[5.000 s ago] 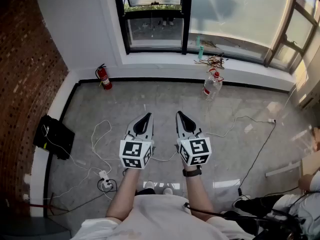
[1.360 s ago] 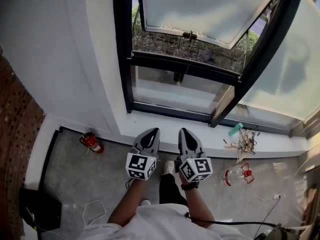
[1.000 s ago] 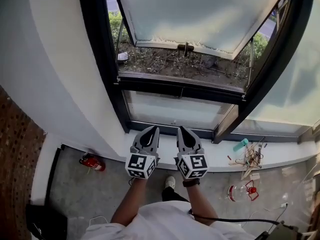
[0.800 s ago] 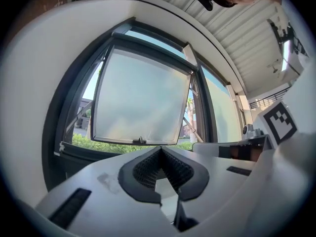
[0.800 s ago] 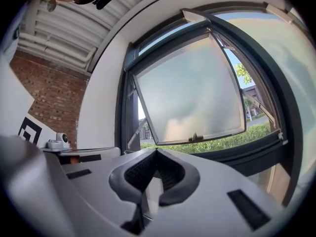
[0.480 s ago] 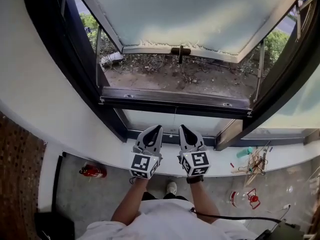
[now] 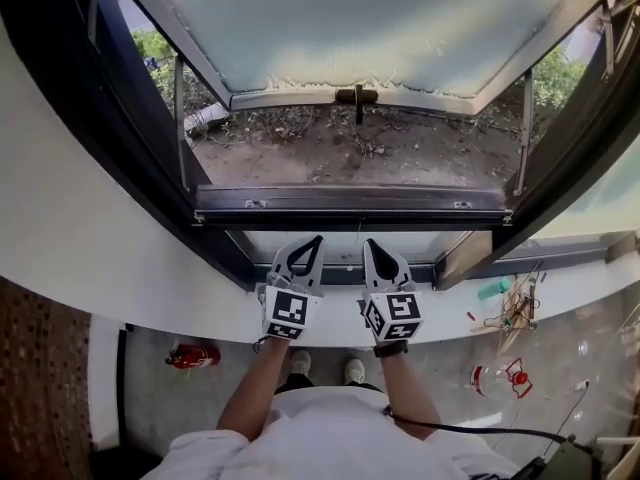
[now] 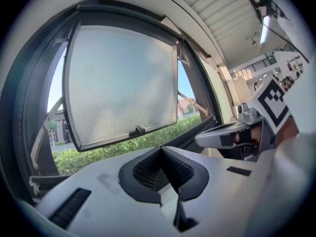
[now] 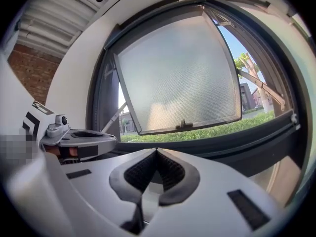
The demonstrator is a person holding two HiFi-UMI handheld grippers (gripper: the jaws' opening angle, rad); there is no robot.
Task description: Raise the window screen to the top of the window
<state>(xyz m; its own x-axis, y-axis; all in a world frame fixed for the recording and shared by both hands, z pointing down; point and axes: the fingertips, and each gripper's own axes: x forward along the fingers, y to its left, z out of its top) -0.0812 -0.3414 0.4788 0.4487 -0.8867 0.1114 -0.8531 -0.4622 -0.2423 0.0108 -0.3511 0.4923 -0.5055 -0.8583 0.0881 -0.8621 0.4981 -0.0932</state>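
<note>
Below, clear bottle (image 7: 494, 378) on floor (image 7: 165, 403), left gripper (image 7: 317, 240) and right gripper (image 7: 367, 243) jaws together, empty

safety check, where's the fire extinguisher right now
In the head view, the red fire extinguisher sits on the floor at lower left, below the white sill, left of the left gripper.

Nothing readable here, honestly. The closest thing is the black-and-white square marker patterns on the cubes of the left gripper (image 7: 317, 240) and right gripper (image 7: 368, 243), which are blocky codes with no letters or numbers. The fire extinguisher (image 7: 192, 355) label is too small to read.
</note>
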